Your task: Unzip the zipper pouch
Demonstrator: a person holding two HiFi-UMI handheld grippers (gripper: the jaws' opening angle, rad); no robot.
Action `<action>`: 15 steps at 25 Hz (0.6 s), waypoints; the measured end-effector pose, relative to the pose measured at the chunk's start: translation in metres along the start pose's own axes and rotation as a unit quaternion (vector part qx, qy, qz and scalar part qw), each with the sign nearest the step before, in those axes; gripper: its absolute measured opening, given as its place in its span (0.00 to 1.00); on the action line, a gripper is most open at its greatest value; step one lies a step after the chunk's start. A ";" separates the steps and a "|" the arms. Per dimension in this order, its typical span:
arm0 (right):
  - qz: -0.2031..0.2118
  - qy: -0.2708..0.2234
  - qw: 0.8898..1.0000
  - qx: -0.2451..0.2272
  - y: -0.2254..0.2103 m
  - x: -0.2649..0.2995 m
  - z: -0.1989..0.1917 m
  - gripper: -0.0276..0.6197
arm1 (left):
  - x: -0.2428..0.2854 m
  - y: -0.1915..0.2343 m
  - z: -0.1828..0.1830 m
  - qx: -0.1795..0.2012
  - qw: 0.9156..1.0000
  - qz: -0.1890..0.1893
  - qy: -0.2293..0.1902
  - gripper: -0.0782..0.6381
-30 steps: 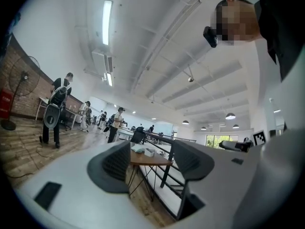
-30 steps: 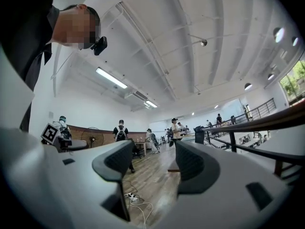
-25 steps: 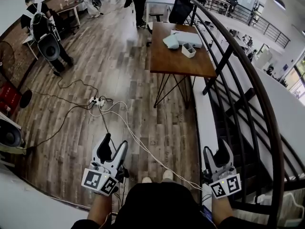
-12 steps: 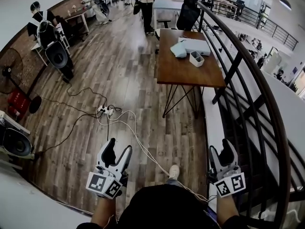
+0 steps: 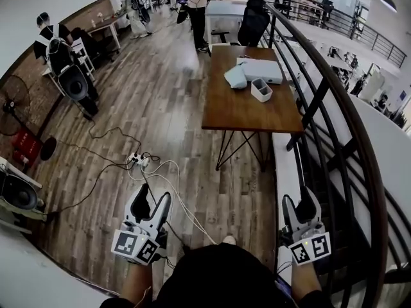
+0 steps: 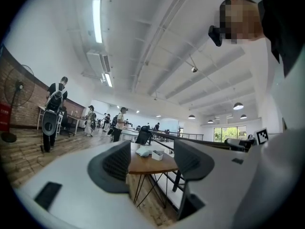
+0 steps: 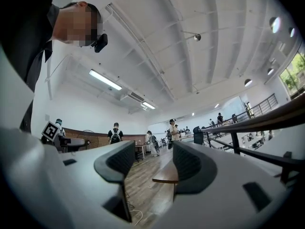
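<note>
Head view: the pouch [image 5: 236, 77] lies on the brown table [image 5: 247, 113], far ahead of both grippers.
Beside it: a white box [image 5: 262, 69] and a small white cup [image 5: 261, 90].
Left gripper [image 5: 154, 195]: wide open, holds nothing.
Right gripper [image 5: 298, 201]: open, holds nothing, jaws just closing a little.

Floor [image 5: 168, 101] ahead open; cables [image 5: 139, 160] left, railing [image 5: 357, 147] right, table [image 5: 244, 111] beyond.

Open-plan office, wooden table [image 5: 244, 111], office chair [image 5: 255, 18], mezzanine railing [image 5: 309, 113]
</note>
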State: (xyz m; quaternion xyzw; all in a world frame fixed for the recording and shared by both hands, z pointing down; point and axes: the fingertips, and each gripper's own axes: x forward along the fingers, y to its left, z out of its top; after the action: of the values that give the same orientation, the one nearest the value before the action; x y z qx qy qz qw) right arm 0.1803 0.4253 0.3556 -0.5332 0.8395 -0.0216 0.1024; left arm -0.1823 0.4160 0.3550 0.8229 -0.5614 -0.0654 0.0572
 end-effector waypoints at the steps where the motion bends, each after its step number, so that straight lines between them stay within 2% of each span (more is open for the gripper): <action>1: -0.004 -0.001 1.000 0.001 -0.011 0.002 0.001 0.40 | 0.011 -0.003 0.000 0.002 1.000 0.000 0.000 0.50; 8: -0.018 -0.009 1.000 0.006 -0.064 0.007 0.010 0.39 | 0.070 -0.031 -0.004 0.002 1.000 -0.007 -0.001 0.50; 15: -0.037 -0.004 0.999 0.023 -0.097 0.014 -0.005 0.39 | 0.105 -0.043 -0.015 0.021 0.999 -0.024 0.014 0.50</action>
State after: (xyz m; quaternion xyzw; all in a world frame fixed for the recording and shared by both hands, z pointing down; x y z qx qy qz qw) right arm 0.2601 0.3707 0.3728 -0.5614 0.8181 -0.0430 0.1172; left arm -0.1024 0.3341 0.3576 0.8382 -0.5417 -0.0439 0.0462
